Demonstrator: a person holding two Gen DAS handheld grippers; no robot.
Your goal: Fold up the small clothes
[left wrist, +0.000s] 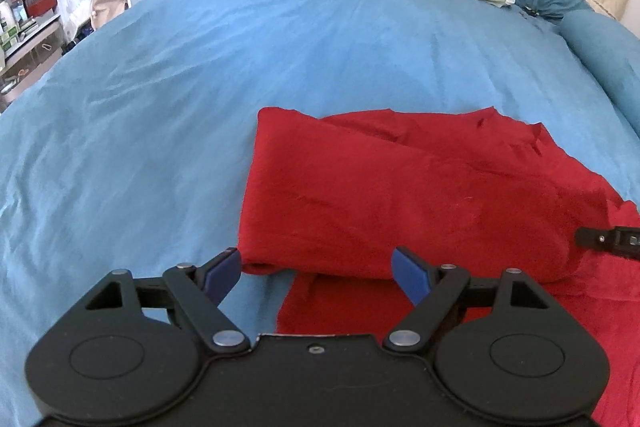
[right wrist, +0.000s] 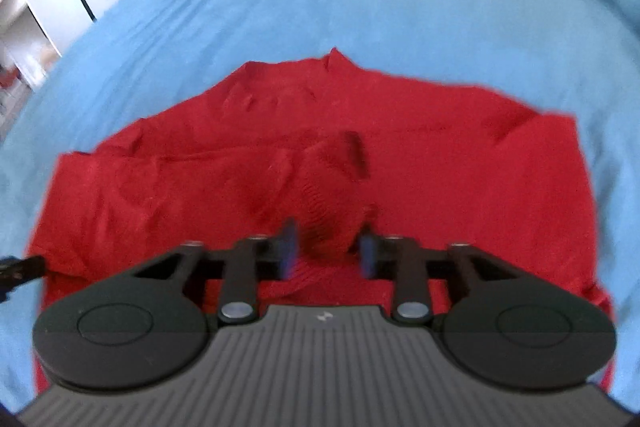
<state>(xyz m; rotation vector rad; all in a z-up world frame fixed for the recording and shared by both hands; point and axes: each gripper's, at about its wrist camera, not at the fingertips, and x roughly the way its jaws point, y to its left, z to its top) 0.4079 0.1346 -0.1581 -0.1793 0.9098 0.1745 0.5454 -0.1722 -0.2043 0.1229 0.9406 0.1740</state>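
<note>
I see the red garment (left wrist: 400,195) lying part-folded on the blue bed (left wrist: 200,87). Left gripper (left wrist: 316,267): jaws released above its near edge. Right gripper (right wrist: 328,247): jaws straddle a raised ribbed bunch; contact unclear. Fabric appears soft, light, limp; grasp hems or corners.

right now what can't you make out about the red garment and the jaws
- Right wrist view: motion blur; whether the right gripper presses the bunched red garment between its jaws is unclear.
- Left wrist view: the garment's right side is cut by the frame edge.
- Left gripper, jaws open: its body hides the garment's near edge.
</note>
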